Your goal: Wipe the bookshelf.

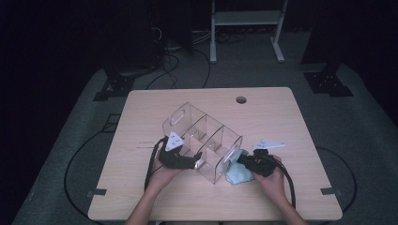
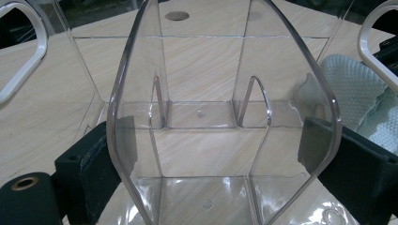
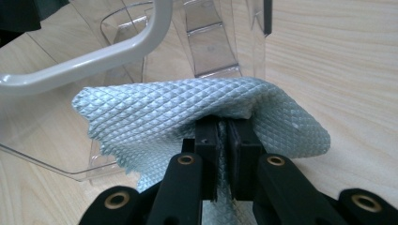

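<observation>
A: The clear acrylic organizer (image 1: 202, 140) is lying tipped on the wooden table (image 1: 281, 117), between the two hands. How is it going to handle?

B: I'm judging it stiff, light, slick and easy to scratch. The left gripper (image 1: 185, 161) is clamping one end wall, jaws spread wide across its width, so it's staying steady.

A: And the cloth?

B: The pale blue microfiber cloth (image 3: 197, 112) is being pinched in the right gripper (image 3: 224, 140), whose jaws are pressed nearly together on a fold. It's soft and floppy, bunching against the organizer's other end by the white handle (image 3: 94, 56). Gripping a thick fold is looking wisest.
</observation>
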`<state>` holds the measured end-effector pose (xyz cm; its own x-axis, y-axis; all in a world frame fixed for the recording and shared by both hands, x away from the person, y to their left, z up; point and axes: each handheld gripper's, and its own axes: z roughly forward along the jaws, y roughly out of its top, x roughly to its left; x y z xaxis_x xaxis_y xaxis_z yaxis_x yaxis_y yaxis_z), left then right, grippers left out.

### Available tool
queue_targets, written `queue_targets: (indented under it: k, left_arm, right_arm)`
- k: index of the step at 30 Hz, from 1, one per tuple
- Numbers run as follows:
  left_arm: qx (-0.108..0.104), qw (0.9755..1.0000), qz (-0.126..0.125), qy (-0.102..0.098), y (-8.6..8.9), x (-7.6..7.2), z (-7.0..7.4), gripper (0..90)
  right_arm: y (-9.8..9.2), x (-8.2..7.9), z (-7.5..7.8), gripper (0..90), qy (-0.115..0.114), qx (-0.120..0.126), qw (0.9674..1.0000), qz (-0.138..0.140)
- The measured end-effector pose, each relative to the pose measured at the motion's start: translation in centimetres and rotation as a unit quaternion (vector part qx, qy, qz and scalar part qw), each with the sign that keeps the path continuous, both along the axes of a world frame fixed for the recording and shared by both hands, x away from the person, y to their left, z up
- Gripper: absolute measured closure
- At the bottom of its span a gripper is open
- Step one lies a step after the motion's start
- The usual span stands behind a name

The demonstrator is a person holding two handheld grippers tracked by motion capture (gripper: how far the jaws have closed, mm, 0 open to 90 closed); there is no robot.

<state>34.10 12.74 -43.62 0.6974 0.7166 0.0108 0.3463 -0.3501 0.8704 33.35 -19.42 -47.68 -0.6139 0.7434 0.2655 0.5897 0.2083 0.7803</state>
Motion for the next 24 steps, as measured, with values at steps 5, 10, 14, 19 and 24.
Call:
queue_targets:
  k: [5, 10, 14, 19, 24]
  left_arm:
    - [0.000, 1.0000, -0.001, -0.001, -0.1, 0.0, 0.0, 8.2]
    - [-0.001, 1.0000, -0.002, 0.001, -0.1, -0.1, 0.0, 8.0]
    - [0.000, 1.0000, -0.002, 0.002, -0.1, -0.1, 0.0, 7.9]
    - [0.000, 1.0000, -0.002, 0.003, -0.1, 0.0, 0.0, 7.9]
    - [-0.001, 1.0000, -0.001, 0.003, -0.2, -0.1, 0.0, 8.0]
  right_arm:
    - [-0.6, -0.4, 2.3, 83.4, -0.031, 0.033, 0.9990, -0.006]
    - [-0.6, -0.4, 1.9, 83.4, -0.022, 0.029, 0.9993, -0.002]
    - [0.0, -1.0, 1.5, 83.4, -0.013, 0.030, 0.9994, 0.010]
    - [1.1, -2.5, 2.7, 83.3, -0.028, 0.029, 0.9987, 0.031]
    - [1.5, -3.4, 3.4, 83.4, -0.044, 0.029, 0.9976, 0.046]
